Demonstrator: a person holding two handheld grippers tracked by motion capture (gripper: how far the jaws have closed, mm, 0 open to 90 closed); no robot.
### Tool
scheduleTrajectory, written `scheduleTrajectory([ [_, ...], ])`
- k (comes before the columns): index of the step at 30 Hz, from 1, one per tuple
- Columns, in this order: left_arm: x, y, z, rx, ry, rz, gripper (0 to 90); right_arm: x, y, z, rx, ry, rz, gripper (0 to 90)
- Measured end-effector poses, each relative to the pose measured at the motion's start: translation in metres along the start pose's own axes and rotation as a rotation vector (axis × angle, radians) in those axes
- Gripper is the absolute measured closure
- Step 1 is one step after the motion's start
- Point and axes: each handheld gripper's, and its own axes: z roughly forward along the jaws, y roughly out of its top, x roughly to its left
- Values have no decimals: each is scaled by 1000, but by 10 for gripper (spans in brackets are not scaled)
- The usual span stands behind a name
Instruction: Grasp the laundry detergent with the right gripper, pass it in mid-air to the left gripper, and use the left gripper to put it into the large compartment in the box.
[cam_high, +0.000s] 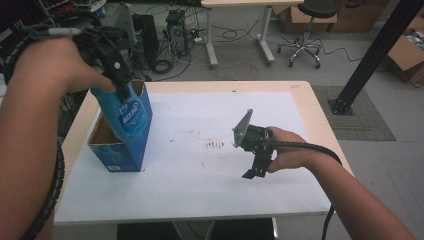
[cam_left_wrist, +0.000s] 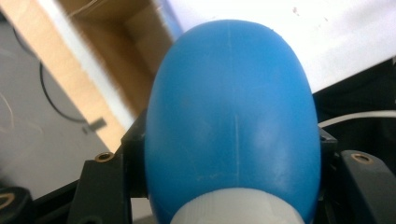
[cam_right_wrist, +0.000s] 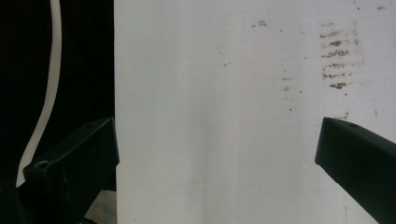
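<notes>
We work at one worktop (cam_high: 200, 200), covered by a white sheet that spans the centre of the high view. At its left edge stands one blue cardboard box (cam_high: 122, 155), open at the top and showing its brown inside. One blue bottle (cam_high: 125, 117) with a white cap hangs over that opening, at the left of the frame, its rounded bottom pointing down into the box. We hold it with the left gripper (cam_high: 117, 80), whose jaws pinch the bottle near its cap end; in the left gripper view the blue body (cam_left_wrist: 231, 121) swells between the black jaws.

We judge the step to be carrying the bottle at the box mouth. To do it well, we keep the bottle in line with the opening, clear of the cardboard walls, and keep the pinch firm, since the smooth plastic could slip.

The right gripper (cam_high: 257, 167) rests right of centre, low over the white sheet, its jaws spread with nothing between them. We count two grippers.
</notes>
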Motion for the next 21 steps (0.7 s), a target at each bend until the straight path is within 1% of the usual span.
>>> scheduleTrajectory([
  [2,10,0,-4,2,3,-43,389,0,-1,-1,1,-1,0,0],
  [5,22,0,-4,-2,5,-96,389,1,-2,-1,8,-2,-7,0],
  [8,36,-1,1,-6,-10,-161,389,1,-3,-2,17,-6,-8,0],
  [9,39,-1,2,-6,-14,-176,389,1,-3,-3,20,-8,-6,0],
  [10,44,-1,5,-3,-22,-205,389,1,-4,-4,19,-7,-7,0],
  [11,47,-1,6,1,-24,-217,389,1,-4,-5,20,-10,-6,0],
  [12,50,-2,8,1,-25,-239,389,1,-4,-5,19,-11,-4,0],
  [13,54,-2,10,7,-20,-256,389,1,-5,-6,17,-13,-2,0],
  [14,56,-2,11,5,-18,-272,389,1,-5,-6,20,-14,-2,0],
  [17,62,-1,17,6,1,-298,389,1,-5,-7,19,-17,1,0],
  [21,70,1,23,-2,4,-333,389,0,-6,-8,19,-19,2,0],
])
